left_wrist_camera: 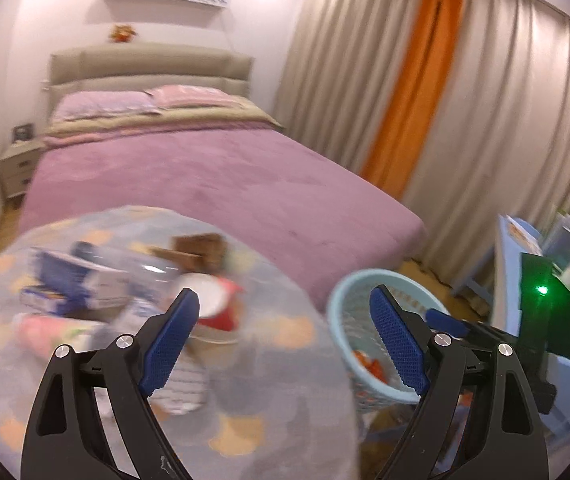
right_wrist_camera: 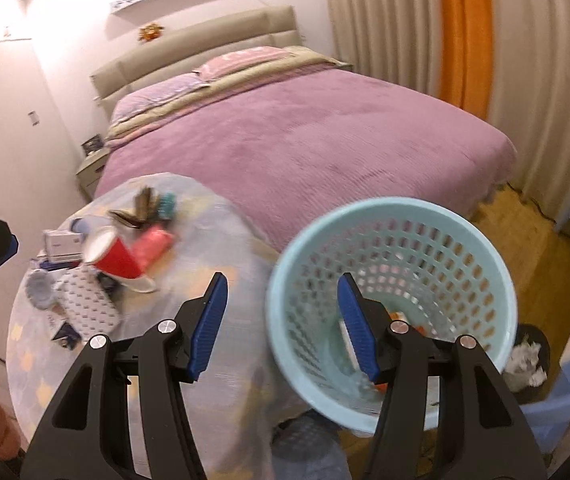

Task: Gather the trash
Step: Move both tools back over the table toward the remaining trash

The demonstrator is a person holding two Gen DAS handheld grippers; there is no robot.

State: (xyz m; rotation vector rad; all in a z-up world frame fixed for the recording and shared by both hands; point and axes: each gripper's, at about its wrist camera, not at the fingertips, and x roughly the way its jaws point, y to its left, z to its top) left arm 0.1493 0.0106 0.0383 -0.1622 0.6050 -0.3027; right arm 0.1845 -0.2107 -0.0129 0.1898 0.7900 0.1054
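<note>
Left claw: your left gripper [left_wrist_camera: 283, 340] stands released, blue pads wide apart with nothing between them, above the near edge of the round table with the pale patterned cloth [left_wrist_camera: 277, 408].
Right claw: your right gripper [right_wrist_camera: 283, 326] is released too, jaws parted and empty; its right pad sits in front of the basket's inner wall, not touching as far as the blur allows.
Basket: the pale-blue perforated plastic waste basket [right_wrist_camera: 445, 248] stands just off the table at 3 o'clock, upright, with a few scraps, one orange, at the bottom.
Trash: the red paper cup with white lining [right_wrist_camera: 115, 258] lies tipped on its side at 10 o'clock from the right claw, ringed by a pink roll [right_wrist_camera: 153, 246], a white box with blue print [right_wrist_camera: 61, 246], a grey-patterned flat packet [right_wrist_camera: 87, 300] and a clear cup [right_wrist_camera: 39, 286].
Backdrop: purple-covered bed [right_wrist_camera: 305, 136] at 12 o'clock.
Risk, crowding: items overlap, so a wide grab could drag a neighbour off the cloth.
Risk, cup: a side squeeze may crush it or roll it away.
Risk, basket: light plastic; a clipped rim could tip it.
Risk, blur: both views smear, so aim may drift.
</note>
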